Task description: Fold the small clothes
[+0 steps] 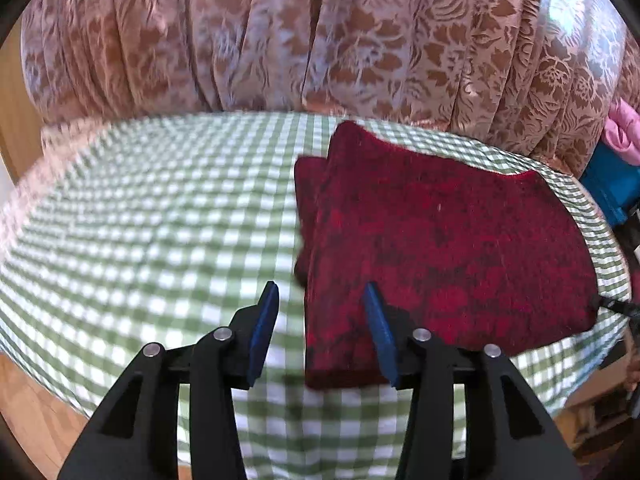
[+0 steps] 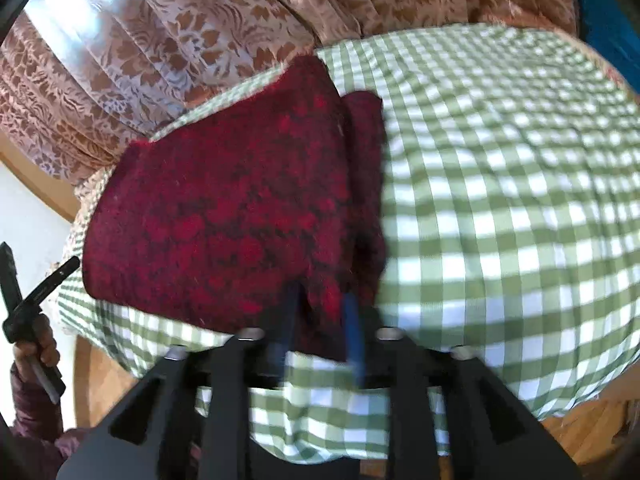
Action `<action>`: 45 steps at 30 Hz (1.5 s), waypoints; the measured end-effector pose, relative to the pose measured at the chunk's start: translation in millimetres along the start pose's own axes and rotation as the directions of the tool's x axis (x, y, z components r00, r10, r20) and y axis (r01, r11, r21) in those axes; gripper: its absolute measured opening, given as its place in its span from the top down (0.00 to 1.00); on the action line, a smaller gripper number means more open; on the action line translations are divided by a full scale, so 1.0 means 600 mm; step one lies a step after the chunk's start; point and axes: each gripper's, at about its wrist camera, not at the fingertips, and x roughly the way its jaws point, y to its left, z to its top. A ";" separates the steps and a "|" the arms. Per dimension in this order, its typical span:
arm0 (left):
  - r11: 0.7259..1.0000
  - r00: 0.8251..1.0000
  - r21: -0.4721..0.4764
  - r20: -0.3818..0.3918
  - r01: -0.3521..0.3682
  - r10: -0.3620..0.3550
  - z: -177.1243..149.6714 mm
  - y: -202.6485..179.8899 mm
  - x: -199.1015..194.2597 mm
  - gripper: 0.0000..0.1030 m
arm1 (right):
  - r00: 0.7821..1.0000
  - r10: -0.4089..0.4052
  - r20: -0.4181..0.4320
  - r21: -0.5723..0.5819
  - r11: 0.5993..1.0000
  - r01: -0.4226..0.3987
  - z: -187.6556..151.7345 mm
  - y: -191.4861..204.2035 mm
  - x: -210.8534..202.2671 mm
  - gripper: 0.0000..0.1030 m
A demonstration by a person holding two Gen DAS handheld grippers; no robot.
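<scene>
A dark red knitted garment (image 1: 440,240) lies folded on a table with a green and white checked cloth (image 1: 160,220). My left gripper (image 1: 320,296) is open, above the garment's near left corner, with nothing between its blue pads. In the right wrist view the garment (image 2: 224,208) lies at the left of the table (image 2: 500,200). My right gripper (image 2: 320,300) has its blue fingers close together at the garment's near right corner, and red fabric shows between them. The view is blurred.
A floral pink-brown curtain (image 1: 320,40) hangs behind the table. Blue and pink items (image 1: 616,168) sit at the far right. In the right wrist view a hand holding the other gripper's handle (image 2: 28,320) shows at left. A wooden floor (image 1: 32,400) lies below.
</scene>
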 end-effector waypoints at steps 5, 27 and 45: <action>1.000 1.000 0.020 0.022 -0.009 0.008 0.015 -0.015 0.002 0.57 | 0.997 -0.035 0.070 -0.042 0.998 0.038 0.042 0.026 0.002 0.25; 0.998 0.998 0.031 0.031 -0.055 0.055 0.038 -0.021 0.032 0.39 | 0.981 -0.189 0.035 -0.005 0.982 0.189 0.179 0.019 0.184 0.56; 0.890 0.938 -0.382 -0.137 0.247 -0.319 0.155 0.056 0.220 0.62 | 0.993 -0.101 0.068 0.051 0.994 0.098 0.171 -0.004 0.188 0.53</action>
